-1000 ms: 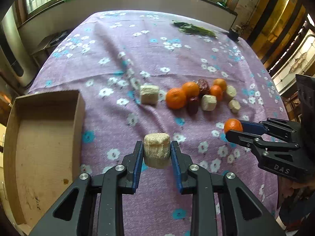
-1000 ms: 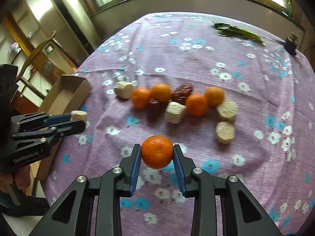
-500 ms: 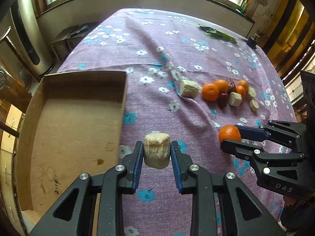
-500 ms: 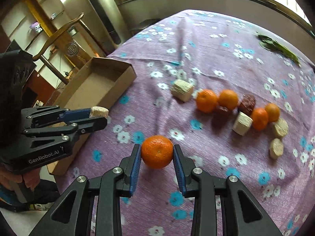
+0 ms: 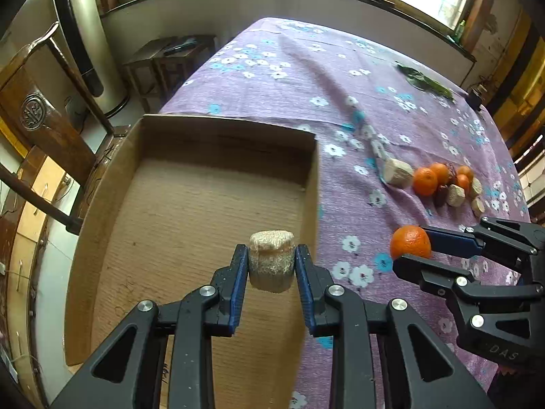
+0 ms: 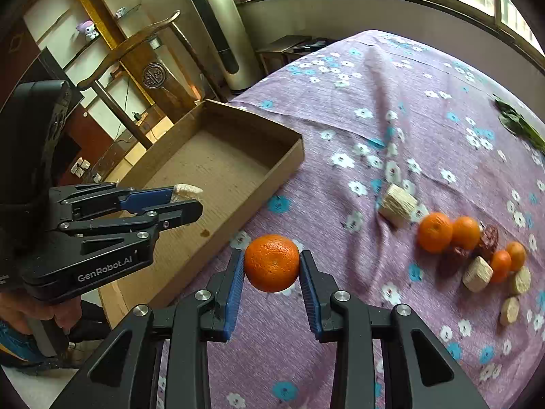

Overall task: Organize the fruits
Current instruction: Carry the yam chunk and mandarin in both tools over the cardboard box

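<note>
The left claw [image 5: 271, 266] hangs above the cardboard box [image 5: 102, 211], pinching a pale, rough cylindrical chunk [image 5: 271, 260]. The right claw [image 6: 271, 266] hovers over the purple floral worktop [image 6: 391, 78] just beside the box, pinching a dimpled mandarin [image 6: 271, 262]. Inside the box, only its brown floor shows.

"GenRobot.AI" on left claw [image 6: 180, 201]; "DAS" on right claw [image 5: 410, 248]

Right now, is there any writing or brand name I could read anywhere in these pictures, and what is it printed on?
"GenRobot.AI": white lettering on the black body of the left tongs, seen from the right wrist view.
"DAS": faint raised letters on the body of the right tongs, cut off at the edge.
The round carved emblem on the wooden chair is not readable.
</note>
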A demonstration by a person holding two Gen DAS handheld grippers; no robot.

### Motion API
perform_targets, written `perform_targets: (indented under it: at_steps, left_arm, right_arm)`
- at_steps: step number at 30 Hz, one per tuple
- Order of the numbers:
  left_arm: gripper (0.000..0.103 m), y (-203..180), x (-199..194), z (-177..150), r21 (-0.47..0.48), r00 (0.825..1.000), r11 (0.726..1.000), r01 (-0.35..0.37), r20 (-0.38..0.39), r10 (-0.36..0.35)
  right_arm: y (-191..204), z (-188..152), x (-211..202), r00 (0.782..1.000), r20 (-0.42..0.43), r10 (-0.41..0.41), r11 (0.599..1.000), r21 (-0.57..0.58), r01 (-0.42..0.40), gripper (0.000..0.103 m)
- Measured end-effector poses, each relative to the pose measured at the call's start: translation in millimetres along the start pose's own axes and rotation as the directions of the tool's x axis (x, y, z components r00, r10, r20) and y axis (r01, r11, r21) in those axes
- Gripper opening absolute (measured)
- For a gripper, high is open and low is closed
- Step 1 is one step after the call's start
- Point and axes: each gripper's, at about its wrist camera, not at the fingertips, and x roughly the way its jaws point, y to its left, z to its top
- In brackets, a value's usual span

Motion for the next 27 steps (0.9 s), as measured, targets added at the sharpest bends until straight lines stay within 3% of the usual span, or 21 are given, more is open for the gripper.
perform_targets:
  at_steps: [18,27]
  left_arm:
    - [0.027,55,45,39,-0.087,0.996,0.992,-0.086,-0.029,0.084]
    - [0.027,65,60,47,-0.105,0.993,0.987,-0.118,-0.042,0.114]
  right_arm:
    - [15,66,50,1.0,-0.014,0.018,0.998,-0.056,-0.018,0.035]
    - [22,82,95,0.996,-0.084,0.037,0.996,-0.08,-0.044,0.036]
